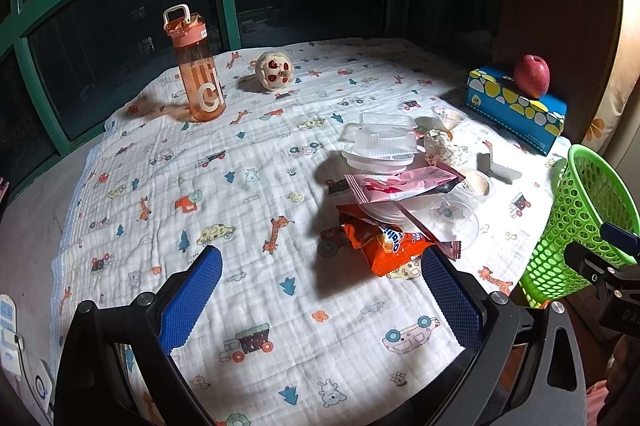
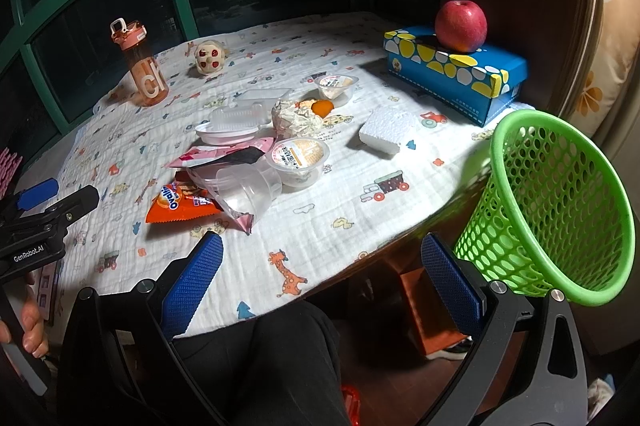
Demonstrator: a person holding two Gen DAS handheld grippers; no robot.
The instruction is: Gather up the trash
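Nearest to me, the left gripper (image 1: pixel 320 302) hangs with its blue fingers spread wide and empty above the white cloth with cartoon cars (image 1: pixel 248 306); the right gripper (image 2: pixel 320 282) is also spread and holds nothing, at the table edge. The green perforated plastic basket (image 2: pixel 560 210) leans beside the right one, and I see no trash inside it. Further on, the orange snack bag (image 2: pixel 180 206), pink wrapper (image 2: pixel 224 156), clear plastic cups (image 2: pixel 248 194), sealed pudding cup (image 2: pixel 298 156), white foam piece (image 2: pixel 386 130) and crumpled paper (image 2: pixel 296 118) all lie uncollected. I judge the collecting has not begun.
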